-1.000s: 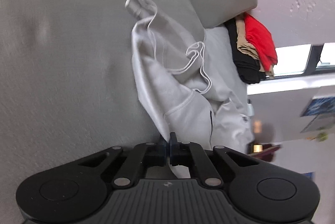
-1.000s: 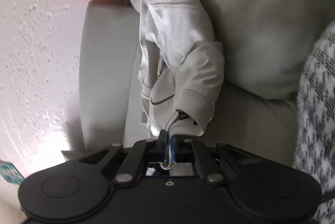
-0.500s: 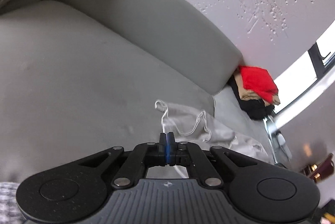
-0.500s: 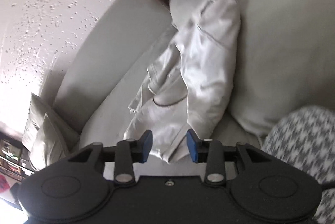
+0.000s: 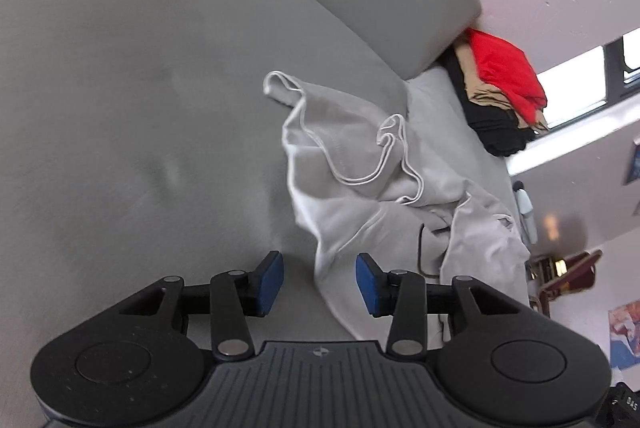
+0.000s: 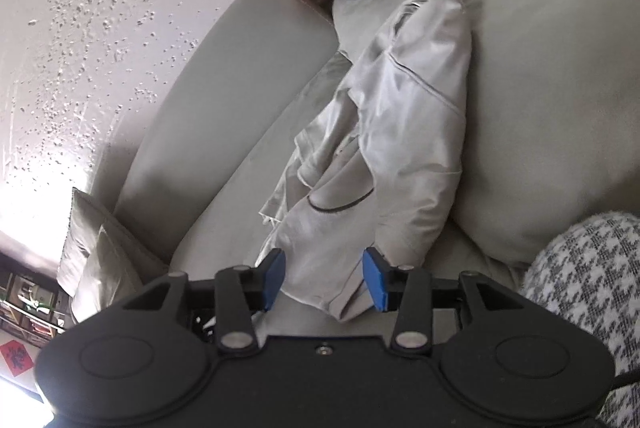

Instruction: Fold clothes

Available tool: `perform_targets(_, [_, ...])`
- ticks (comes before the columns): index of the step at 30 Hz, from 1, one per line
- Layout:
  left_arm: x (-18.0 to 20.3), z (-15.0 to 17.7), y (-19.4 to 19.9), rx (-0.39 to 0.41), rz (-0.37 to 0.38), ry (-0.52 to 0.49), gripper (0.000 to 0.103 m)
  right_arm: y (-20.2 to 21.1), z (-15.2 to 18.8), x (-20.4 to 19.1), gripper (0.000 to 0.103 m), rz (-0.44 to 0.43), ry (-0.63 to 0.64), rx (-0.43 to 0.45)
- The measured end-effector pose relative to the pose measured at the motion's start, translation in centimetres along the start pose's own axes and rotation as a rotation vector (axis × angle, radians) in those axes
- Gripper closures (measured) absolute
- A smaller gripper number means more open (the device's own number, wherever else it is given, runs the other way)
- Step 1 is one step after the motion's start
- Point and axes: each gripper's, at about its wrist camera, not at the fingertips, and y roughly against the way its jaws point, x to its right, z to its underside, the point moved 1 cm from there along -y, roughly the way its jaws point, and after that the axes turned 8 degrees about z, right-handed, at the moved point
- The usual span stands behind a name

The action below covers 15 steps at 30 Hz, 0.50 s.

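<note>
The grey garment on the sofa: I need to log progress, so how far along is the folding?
Done: a stack of clothes sits by the sofa arm. In hand: nothing; left gripper and right gripper are opening, pads off the cloth. Left: the grey garment lies rumpled, unfolded.

free: sofa seat (image 5: 140, 107) L | blocked: garment (image 5: 360, 187), clothes pile (image 5: 500, 87) R

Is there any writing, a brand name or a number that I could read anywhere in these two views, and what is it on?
"DAS": white letters on a black object at the bottom right corner of the left view, cut off by the picture's edge, so the reading is unsure.
Red paper sign at the lower left of the right view: a dark character, too blurred to read.
Wall posters: pictures only, no legible text.
Grey garment and grippers: no readable label.
</note>
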Motion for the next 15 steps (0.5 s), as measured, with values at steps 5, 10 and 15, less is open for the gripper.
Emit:
perform_targets(5, [0.6, -0.8, -2.2, -0.031, 0.055, -0.028, 0.063, -1.4, -0.5, 0.6, 0.061, 0.011, -0.019, -0.019])
perform_targets(10, [1.1, -1.2, -3.9, -0.067, 0.081, -0.028, 0.07, -1.9, -0.9, 0.9, 0.06, 0.017, -0.026, -0.02])
perform_targets(15, [0.9, -1.4, -4.4, -0.096, 0.04, 0.035, 0.102, -2.0, -1.0, 1.6, 0.06, 0.032, -0.039, -0.017])
